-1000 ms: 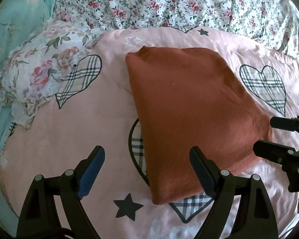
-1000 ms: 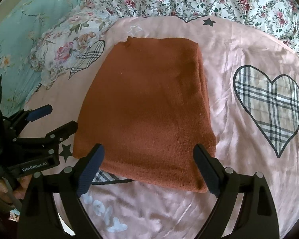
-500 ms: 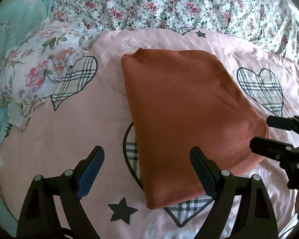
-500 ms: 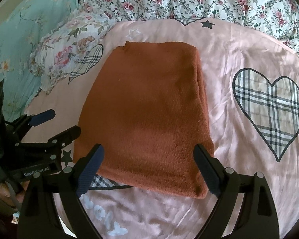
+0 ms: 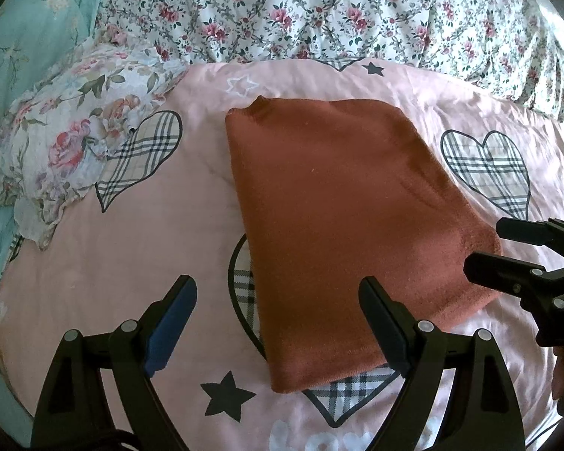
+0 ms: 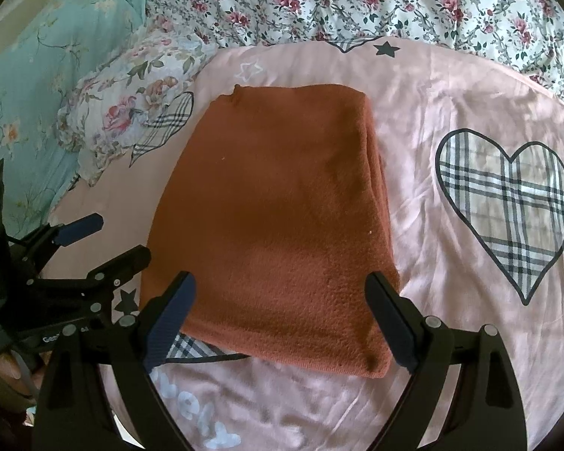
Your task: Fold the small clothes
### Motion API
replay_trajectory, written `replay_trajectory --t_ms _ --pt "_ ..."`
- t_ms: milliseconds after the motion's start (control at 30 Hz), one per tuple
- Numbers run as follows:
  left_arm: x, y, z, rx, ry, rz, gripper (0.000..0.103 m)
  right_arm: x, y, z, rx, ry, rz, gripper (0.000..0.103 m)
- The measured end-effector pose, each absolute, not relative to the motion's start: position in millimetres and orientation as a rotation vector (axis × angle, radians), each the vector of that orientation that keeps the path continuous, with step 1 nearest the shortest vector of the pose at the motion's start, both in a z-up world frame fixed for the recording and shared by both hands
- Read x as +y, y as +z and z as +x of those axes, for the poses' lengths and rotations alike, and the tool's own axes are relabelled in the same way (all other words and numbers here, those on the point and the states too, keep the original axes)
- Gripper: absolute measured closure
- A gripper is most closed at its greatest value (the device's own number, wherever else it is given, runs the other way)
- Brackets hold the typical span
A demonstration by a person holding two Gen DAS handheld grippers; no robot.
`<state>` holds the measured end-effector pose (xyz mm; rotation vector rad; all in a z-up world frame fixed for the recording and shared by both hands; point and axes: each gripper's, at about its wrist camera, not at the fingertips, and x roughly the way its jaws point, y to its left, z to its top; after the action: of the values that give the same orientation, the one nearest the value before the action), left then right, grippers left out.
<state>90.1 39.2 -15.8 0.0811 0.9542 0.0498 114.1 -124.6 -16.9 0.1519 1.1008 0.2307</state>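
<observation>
Pink heart-print bedspread (image 5: 176,233) carries a folded rust-brown garment (image 6: 282,233); left gripper (image 5: 278,319) and right gripper (image 6: 282,315) hover with jaws spread, holding nothing.

Soft daylight, brightest at right edge; mild shadows, dim colours; strong fisheye bending, black vignette corners; focus fairly sharp.
</observation>
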Motion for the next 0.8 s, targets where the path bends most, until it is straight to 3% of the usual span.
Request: replay_trajectory --t_ms 800 --pt "30.3 -12.9 86.4 0.958 0.038 0.08 0.014 -127.4 -15.2 112.3 1.098 0.223 0.159 0.011"
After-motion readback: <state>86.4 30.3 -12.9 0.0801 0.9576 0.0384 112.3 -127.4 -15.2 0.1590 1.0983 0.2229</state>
